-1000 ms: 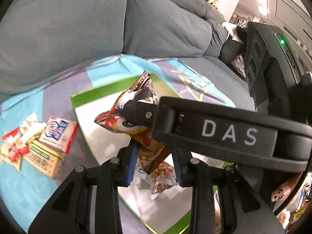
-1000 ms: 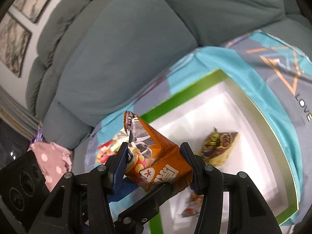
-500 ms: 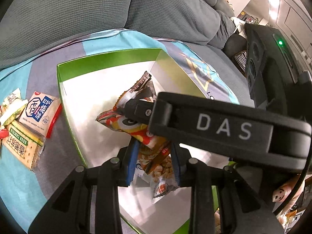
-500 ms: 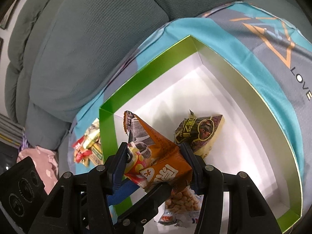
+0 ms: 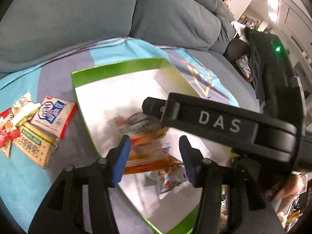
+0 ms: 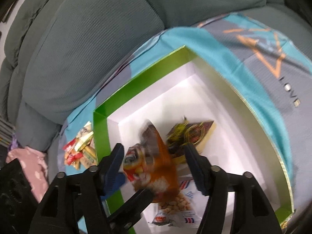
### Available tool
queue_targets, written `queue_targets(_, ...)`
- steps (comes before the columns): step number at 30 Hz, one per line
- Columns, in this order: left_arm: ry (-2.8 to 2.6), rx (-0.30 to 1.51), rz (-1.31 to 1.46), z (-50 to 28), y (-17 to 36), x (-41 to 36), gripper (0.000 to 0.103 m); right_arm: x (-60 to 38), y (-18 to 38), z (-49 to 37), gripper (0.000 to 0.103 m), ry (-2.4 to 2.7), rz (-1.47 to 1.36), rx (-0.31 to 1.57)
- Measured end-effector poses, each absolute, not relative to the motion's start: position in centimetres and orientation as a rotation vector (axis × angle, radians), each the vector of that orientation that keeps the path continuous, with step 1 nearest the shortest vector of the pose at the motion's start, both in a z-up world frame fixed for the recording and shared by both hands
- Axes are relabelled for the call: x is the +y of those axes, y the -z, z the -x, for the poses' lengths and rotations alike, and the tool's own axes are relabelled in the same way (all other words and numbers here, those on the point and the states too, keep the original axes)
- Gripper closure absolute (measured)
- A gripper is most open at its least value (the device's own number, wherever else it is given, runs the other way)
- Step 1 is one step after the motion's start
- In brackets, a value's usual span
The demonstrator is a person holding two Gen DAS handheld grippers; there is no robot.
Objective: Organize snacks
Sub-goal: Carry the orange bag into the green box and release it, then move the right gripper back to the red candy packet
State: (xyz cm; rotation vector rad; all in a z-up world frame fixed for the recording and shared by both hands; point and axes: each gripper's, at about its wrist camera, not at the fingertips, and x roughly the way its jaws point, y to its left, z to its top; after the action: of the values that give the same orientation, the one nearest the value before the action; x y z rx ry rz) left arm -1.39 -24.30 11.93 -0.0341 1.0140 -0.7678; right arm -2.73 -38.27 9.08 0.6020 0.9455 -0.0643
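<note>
Both tongs have just been opening, and the orange bag (image 6: 156, 167) they shared sits blurred between the spread jaws of the right gripper (image 6: 154, 161) and the left gripper (image 5: 154, 152), seemingly let go and dropping into the green box (image 6: 136, 83). In the right wrist view the bag lies at the box's 7 o'clock, a dark-and-yellow pack (image 6: 191, 134) just beside it at 2 o'clock and a peanut pack (image 6: 175, 206) under it at 6 o'clock. So three snacks look boxed. A small pile is left on the cloth (image 5: 15, 177) outside the box's left wall, at 9 o'clock in the left wrist view: a blue-and-white pack (image 5: 52, 115), a green cracker pack (image 5: 35, 146) and red wrappers (image 5: 5, 134); my guess is the job is roughly half done. Readable writing: "DAS" on the right gripper's arm (image 5: 218, 120) and "LOVE" on the cloth; the snack labels are too blurred or small to read.
</note>
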Motion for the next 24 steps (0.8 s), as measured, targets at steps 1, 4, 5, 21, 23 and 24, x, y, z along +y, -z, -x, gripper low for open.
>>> queue_targets(1, 0.767, 1.004, 0.03, 1.6, -12.3, -23.9, 0.048, -38.2, -9.3, 2.9, 0.034, 0.067, -0.594, 0.933)
queue_targets(4, 0.744, 0.958, 0.023, 2.4, -13.7, -22.5, 0.033, -38.0, -10.3, 3.4, 0.031, 0.068, -0.579, 0.894)
queue_targets(5, 0.734, 0.946, 0.024, 2.6, -14.0, -22.1, 0.028, -37.9, -10.6, 3.6, 0.03, 0.069, -0.573, 0.88)
queue_targets(21, 0.319, 0.874, 0.128, 1.9, -14.1, -5.7, 0.004, -30.8, -14.5, 4.5, 0.016, -0.056, -0.379, 0.757)
queue_targets(23, 0.235, 0.856, 0.147, 1.2, -13.5, -3.1, 0.004, -29.3, -14.4, 4.2, 0.015, -0.094, -0.362, 0.763)
queue_targets(24, 0.205, 0.849, 0.183, 0.8, -12.9, -1.5, 0.004, -28.7, -14.4, 4.0, 0.015, -0.109, -0.353, 0.771)
